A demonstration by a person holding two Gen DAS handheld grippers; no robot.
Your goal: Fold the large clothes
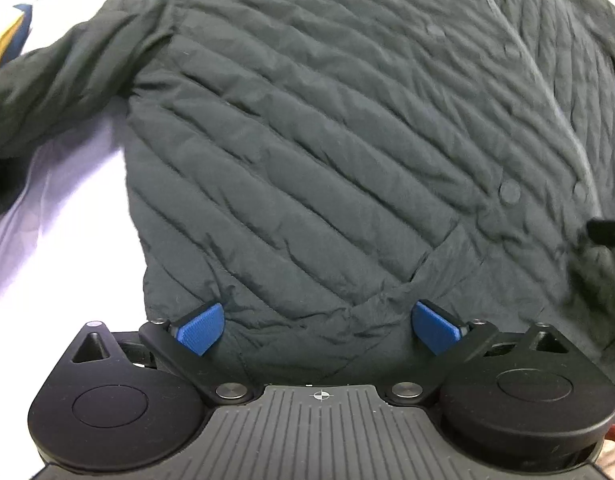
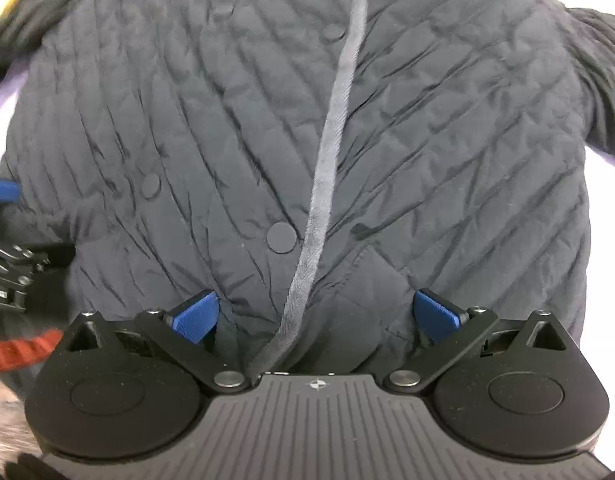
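A dark quilted jacket [image 1: 327,128] lies spread flat, front up, on a white sheet [image 1: 59,220]; its snap buttons [image 1: 509,193] run along the placket. In the right wrist view the same jacket [image 2: 447,140] shows a grey placket strip [image 2: 331,140] down its middle. My left gripper [image 1: 318,326] is open, its blue pads [image 1: 201,328] spread over the hem on the jacket's left half. My right gripper [image 2: 317,316] is open as well, its blue pads [image 2: 197,316] straddling the hem where the placket ends. Nothing is pinched by either one.
One sleeve [image 1: 55,88] stretches out to the left, the other sleeve [image 2: 603,80] to the right. A yellow and blue patterned cloth [image 1: 7,36] lies at the far left. The left gripper's blue tip [image 2: 3,192] and black frame show at the right wrist view's left edge, beside a red strap [image 2: 23,350].
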